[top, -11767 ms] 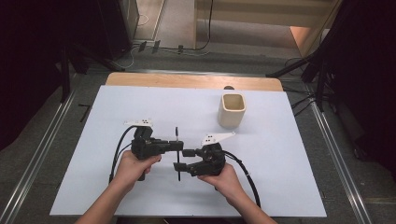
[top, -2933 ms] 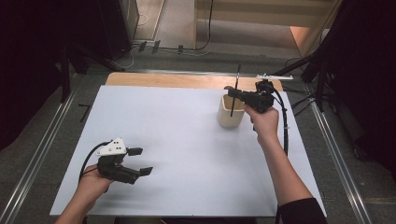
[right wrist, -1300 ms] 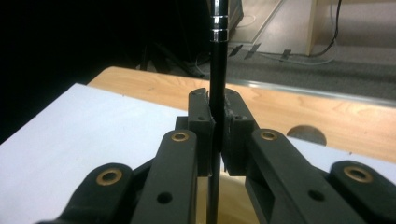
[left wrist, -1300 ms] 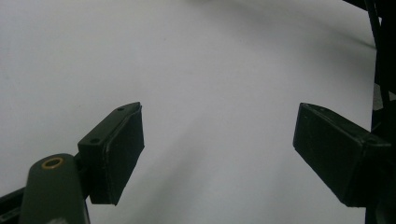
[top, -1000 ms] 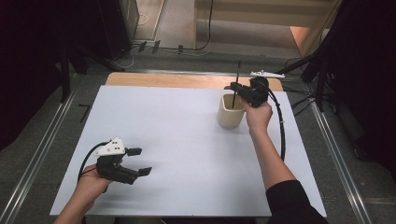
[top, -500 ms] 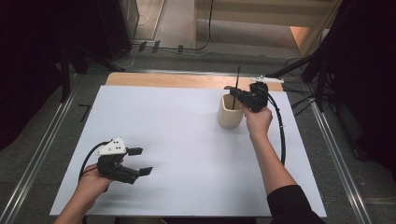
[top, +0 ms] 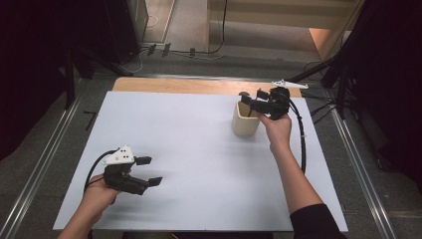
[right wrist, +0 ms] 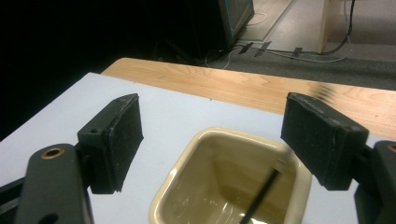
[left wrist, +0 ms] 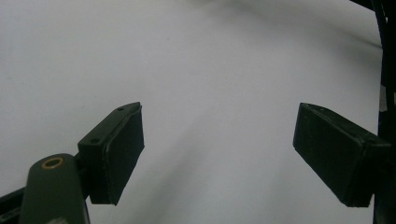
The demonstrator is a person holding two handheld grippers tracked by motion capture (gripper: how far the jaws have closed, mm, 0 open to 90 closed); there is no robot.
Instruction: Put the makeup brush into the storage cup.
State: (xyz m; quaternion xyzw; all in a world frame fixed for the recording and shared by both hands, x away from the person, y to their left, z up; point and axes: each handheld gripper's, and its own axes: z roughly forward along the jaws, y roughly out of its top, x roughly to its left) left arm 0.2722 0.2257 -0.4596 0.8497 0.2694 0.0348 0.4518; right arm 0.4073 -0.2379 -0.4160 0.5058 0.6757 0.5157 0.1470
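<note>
Two grippers are at work over the white table top, well apart from each other. The right gripper hovers just above the cream square cup near the far right of the sheet; its jaws have just been opening and now stand wide, with nothing between the pads. In the right gripper view a thin black stick leans inside the cup, its upper end resting against the rim below the right-hand pad, touched by neither pad. The left gripper rests low near the front left of the sheet, held in the left hand, its jaws spread wide over bare white surface
</note>
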